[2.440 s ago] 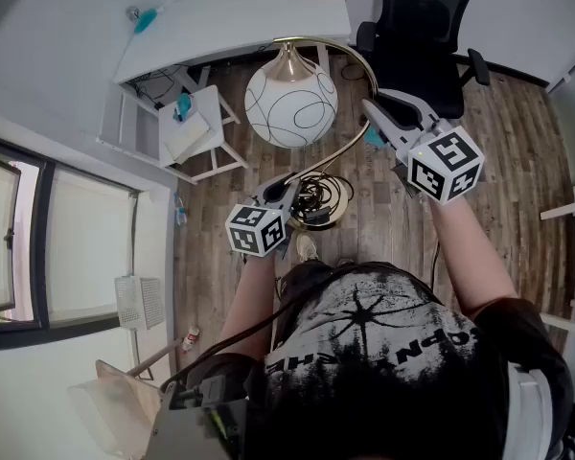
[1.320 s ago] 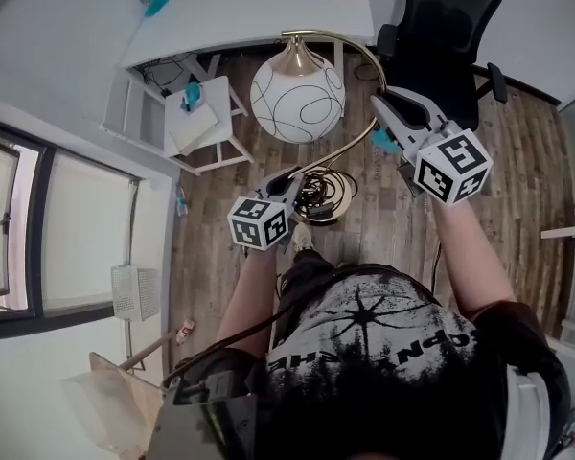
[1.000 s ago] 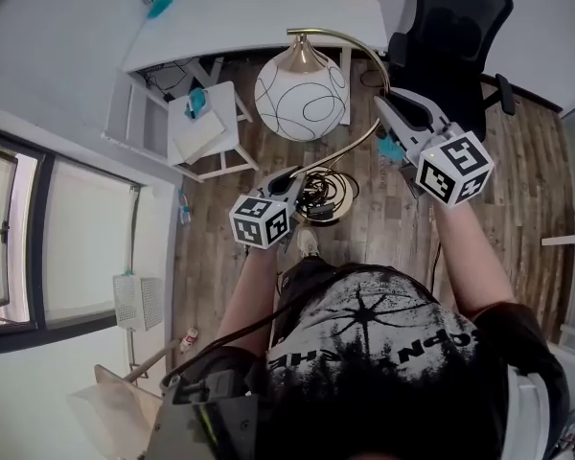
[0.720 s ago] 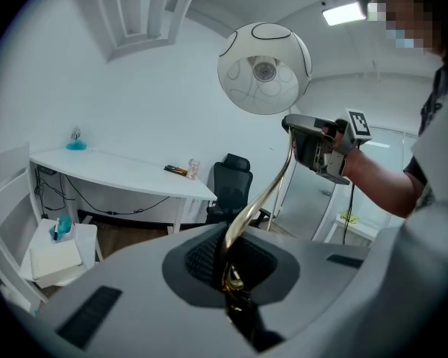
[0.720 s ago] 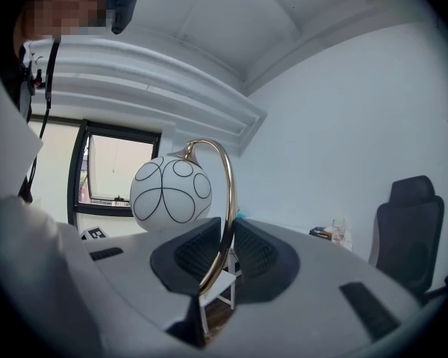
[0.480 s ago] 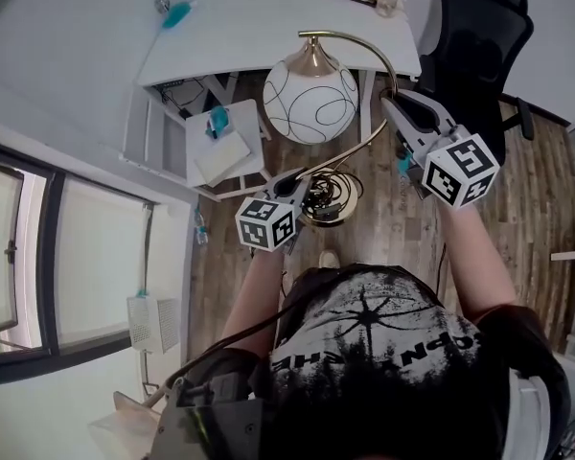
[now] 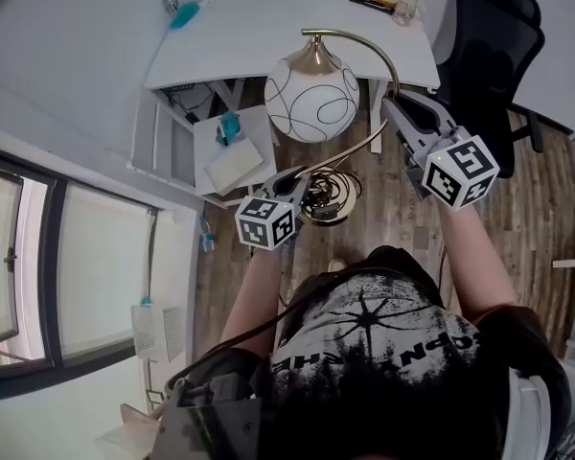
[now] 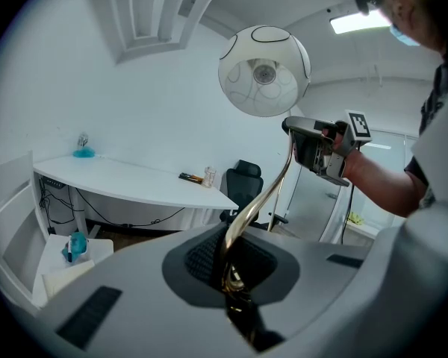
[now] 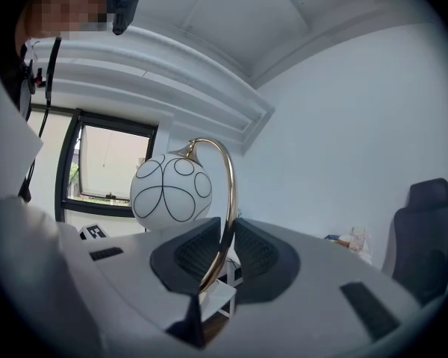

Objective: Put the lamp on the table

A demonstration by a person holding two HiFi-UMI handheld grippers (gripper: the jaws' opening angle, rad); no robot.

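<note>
You've carried the lamp (image 7: 314,99) toward the white table (image 7: 259,32); its globe now overlaps the table's near edge. Left gripper (image 7: 297,176) pinches the brass stem low, just by the base. Right gripper (image 7: 394,104) pinches the arched stem higher, to the right. Lamp is held aloft between both, office chair (image 7: 494,41) far right.

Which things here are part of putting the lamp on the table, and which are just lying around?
Job in hand: lamp; table; left gripper and right gripper, both shut on the lamp.
Lying about: office chair; side stand; glass.
</note>
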